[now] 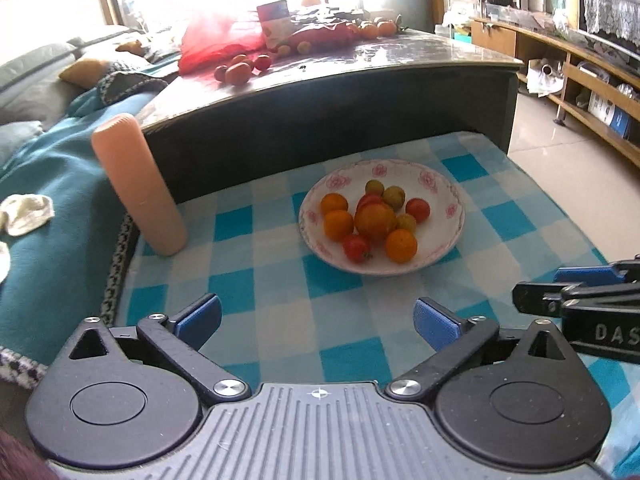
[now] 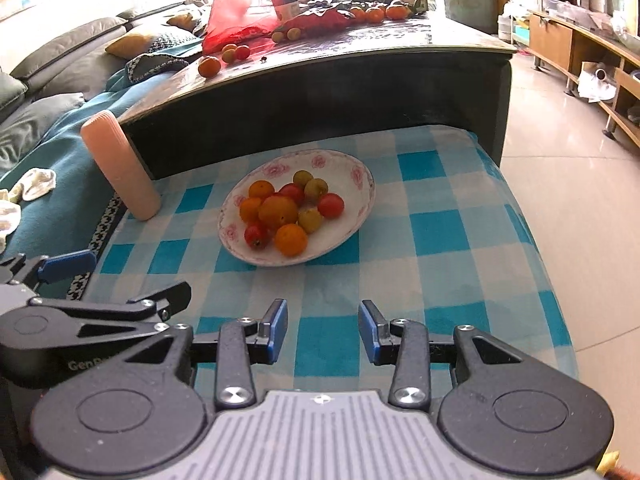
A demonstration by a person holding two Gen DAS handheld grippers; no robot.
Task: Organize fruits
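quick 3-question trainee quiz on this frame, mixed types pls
1. True or false: the plate of fruit sits on the checked cloth.
2. Which gripper is open wider? A) left gripper B) right gripper
3. Fill in: the pink cylinder stands to the ____ of the plate in both views.

Key: 1 true. 2 A; neither holds anything. 3 left.

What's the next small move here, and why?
Probably send the left gripper up toward the loose fruit on the dark table. Its jaws are wide and hold nothing, the plate is already stocked, and several pieces remain unsorted near the red bag.
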